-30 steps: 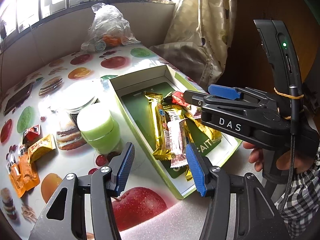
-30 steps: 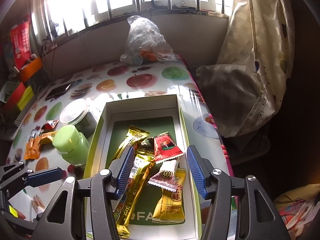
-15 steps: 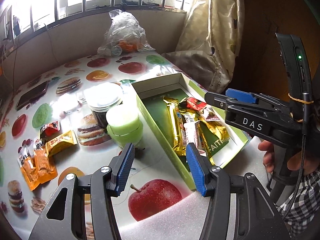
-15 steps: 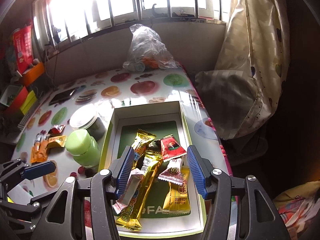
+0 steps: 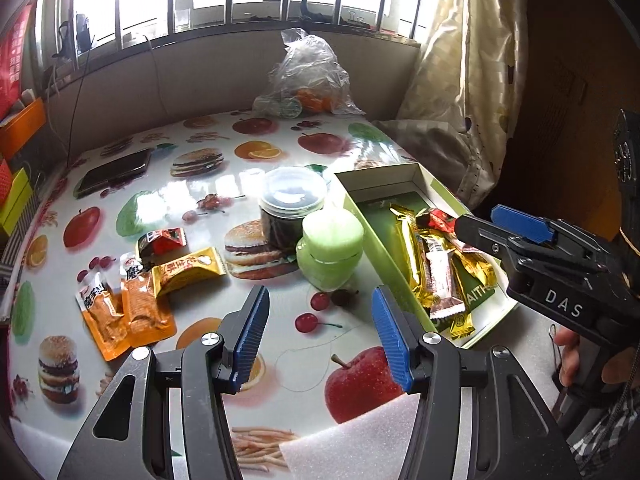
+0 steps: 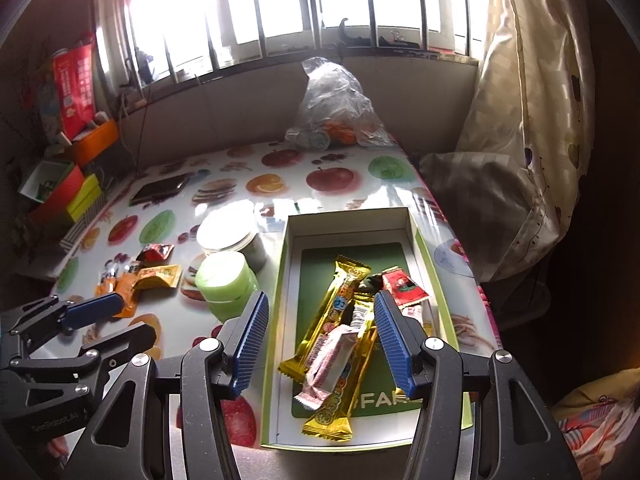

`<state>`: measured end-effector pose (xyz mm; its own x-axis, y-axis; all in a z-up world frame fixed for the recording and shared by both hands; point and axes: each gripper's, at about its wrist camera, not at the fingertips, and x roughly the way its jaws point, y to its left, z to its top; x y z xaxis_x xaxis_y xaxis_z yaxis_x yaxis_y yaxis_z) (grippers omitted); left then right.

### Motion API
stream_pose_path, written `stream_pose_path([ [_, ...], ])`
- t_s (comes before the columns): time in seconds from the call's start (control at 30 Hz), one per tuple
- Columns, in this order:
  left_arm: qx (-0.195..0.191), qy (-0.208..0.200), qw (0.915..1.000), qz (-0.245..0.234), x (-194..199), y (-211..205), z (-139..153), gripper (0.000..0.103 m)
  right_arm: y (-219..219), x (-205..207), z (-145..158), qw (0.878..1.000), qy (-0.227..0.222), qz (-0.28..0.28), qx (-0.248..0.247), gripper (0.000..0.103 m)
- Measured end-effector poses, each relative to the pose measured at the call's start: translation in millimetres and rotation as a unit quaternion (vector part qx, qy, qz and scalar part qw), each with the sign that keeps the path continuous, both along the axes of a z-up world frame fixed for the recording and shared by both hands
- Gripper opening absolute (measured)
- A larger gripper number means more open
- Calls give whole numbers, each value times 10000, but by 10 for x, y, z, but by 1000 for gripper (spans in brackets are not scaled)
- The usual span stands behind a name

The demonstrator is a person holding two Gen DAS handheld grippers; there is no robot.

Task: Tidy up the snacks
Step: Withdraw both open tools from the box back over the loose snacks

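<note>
Both my claws have pulled back from the box [image 6: 448, 280], baring more desk [image 5: 280, 368]. Left claw [image 5: 318, 344]: released, empty, short of the loose packets [image 5: 132, 304]; they overlap, so I might pinch two. Jar [image 5: 330, 254] could tip. Right claw [image 6: 318, 346]: released over boxed bars [image 6: 336, 320]. Readable: "DAS", "FA".

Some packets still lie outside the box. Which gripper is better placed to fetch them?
Left. The open left gripper is nearer the loose packets; the right gripper hangs over the box.
</note>
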<state>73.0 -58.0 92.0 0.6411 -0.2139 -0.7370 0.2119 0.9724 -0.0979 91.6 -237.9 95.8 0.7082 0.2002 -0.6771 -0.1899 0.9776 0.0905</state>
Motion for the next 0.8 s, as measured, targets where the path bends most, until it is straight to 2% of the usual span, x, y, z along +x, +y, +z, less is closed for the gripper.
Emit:
stream_pose_path([
  [0.27, -1, 35, 9995, 315, -32, 278, -34, 55, 325, -48, 49, 9997, -98, 243, 27, 55],
  [0.8, 18, 206, 9946, 1019, -103, 928, -238, 55, 1023, -75, -118, 9965, 33, 837, 17, 55],
])
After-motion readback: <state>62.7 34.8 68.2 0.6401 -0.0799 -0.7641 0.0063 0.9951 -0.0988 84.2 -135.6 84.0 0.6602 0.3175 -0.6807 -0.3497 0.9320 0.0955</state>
